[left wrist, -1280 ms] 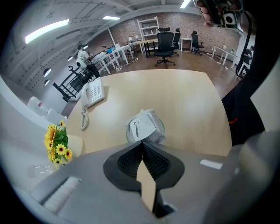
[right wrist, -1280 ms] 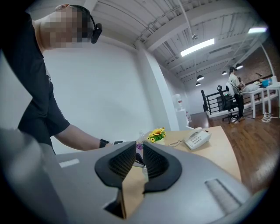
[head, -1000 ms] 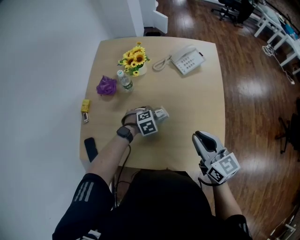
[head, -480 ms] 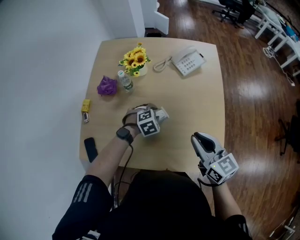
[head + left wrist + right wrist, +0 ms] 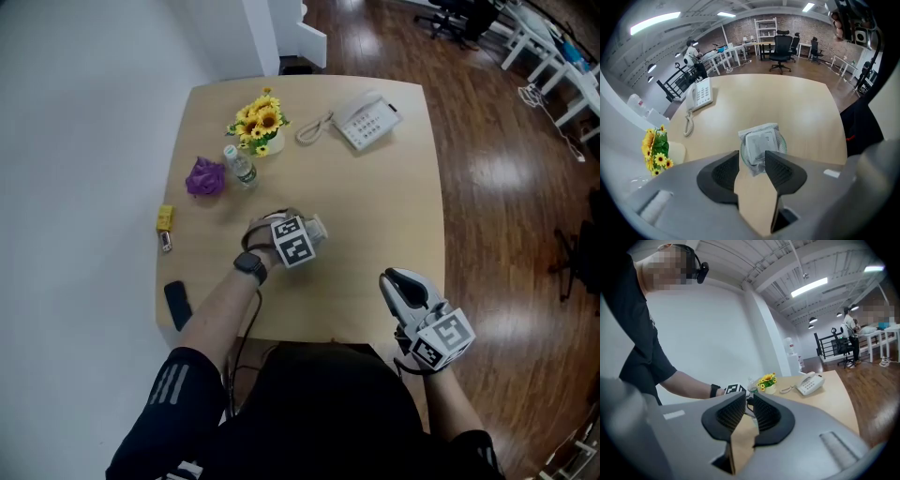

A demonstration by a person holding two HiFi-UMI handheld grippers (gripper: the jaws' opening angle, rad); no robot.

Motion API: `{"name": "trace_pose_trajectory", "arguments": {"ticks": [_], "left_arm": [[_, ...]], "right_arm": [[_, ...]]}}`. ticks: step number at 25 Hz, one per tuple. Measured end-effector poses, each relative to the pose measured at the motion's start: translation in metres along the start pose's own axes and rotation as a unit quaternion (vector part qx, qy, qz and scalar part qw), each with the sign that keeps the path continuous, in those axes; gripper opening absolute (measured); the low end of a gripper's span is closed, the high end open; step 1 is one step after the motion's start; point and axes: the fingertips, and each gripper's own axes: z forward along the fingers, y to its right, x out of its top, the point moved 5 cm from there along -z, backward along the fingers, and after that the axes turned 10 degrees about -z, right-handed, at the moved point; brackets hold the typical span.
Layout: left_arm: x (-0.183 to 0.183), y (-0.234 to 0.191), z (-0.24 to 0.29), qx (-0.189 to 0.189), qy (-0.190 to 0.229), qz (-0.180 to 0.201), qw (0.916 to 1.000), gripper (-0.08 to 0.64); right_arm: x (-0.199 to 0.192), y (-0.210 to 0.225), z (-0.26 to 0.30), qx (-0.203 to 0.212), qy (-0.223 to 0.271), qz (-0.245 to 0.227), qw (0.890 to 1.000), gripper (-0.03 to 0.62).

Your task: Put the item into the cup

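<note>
- R gripper: nearest me, abt 5 o'clock, at the near edge of the table, idle. Jaws a slim gap apart, nothing btwn them.
- L gripper: abt 12 o'clock, mid-table, pointing steeply down. Jaws have just been opening. They stand well apart now, pads off everything.
- White packet (the item): its lower corner pokes btwn my L jaw tips, but neither pad presses it, so it's let go, not held.
- Clear cup: just past the L jaws, upright on the table. The packet sits in it, its top up over the rim. How deep it has settled I can't quite tell, as the jaws cover the cup's near side.
- Step, as I judge it: the drop-in is as good as done, and I'm at the release.
- Next move, I reckon: lift the L gripper straight up w/o snagging the packet corner or tipping the cup. If the packet rides high, nudge it down first.
- Farther out, 10–11 o'clock: water bottle and purple bundle. Beyond them, sunflowers at 11 and desk phone at 1. None in the way.
</note>
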Motion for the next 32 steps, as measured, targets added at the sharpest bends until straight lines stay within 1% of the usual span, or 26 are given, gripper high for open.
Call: {"name": "trace_pose_trajectory", "arguments": {"ticks": [8, 11, 13, 18, 22, 24, 26, 28, 30, 32], "left_arm": [[-0.006, -0.003, 0.02, -0.006, -0.026, -0.009, 0.9996, 0.192], [-0.01, -0.004, 0.021, -0.007, -0.023, -0.015, 0.9996, 0.195], [-0.011, -0.006, 0.018, -0.004, -0.013, -0.019, 0.9997, 0.195], [-0.007, -0.01, -0.009, 0.002, 0.029, -0.044, 0.9986, 0.199], [-0.014, -0.012, -0.034, 0.013, 0.049, -0.056, 0.9971, 0.201], [-0.018, -0.011, -0.049, 0.014, 0.065, -0.068, 0.9954, 0.201], [-0.02, -0.009, -0.07, 0.014, 0.096, -0.086, 0.9916, 0.201], [-0.02, -0.007, -0.096, 0.016, 0.143, -0.103, 0.9843, 0.201], [-0.022, -0.005, -0.123, 0.02, 0.193, -0.123, 0.9731, 0.201], [-0.029, -0.001, -0.148, 0.022, 0.238, -0.148, 0.9595, 0.201]], "right_arm": [[0.002, 0.001, 0.002, -0.001, 0.001, 0.003, 1.0, 0.06], [0.002, 0.002, 0.003, -0.003, 0.001, 0.003, 1.0, 0.06], [0.001, 0.002, 0.003, -0.005, 0.0, 0.003, 1.0, 0.06], [0.003, 0.001, 0.003, -0.004, 0.002, 0.004, 1.0, 0.06], [0.007, -0.003, 0.007, 0.001, 0.005, -0.001, 1.0, 0.06], [0.009, -0.006, 0.01, 0.004, 0.006, -0.004, 1.0, 0.06], [0.012, -0.01, 0.012, 0.007, 0.008, -0.007, 1.0, 0.06], [0.014, -0.014, 0.016, 0.01, 0.01, -0.01, 1.0, 0.06], [0.016, -0.018, 0.019, 0.011, 0.011, -0.012, 1.0, 0.06], [0.018, -0.024, 0.022, 0.012, 0.012, -0.014, 1.0, 0.06]]}}
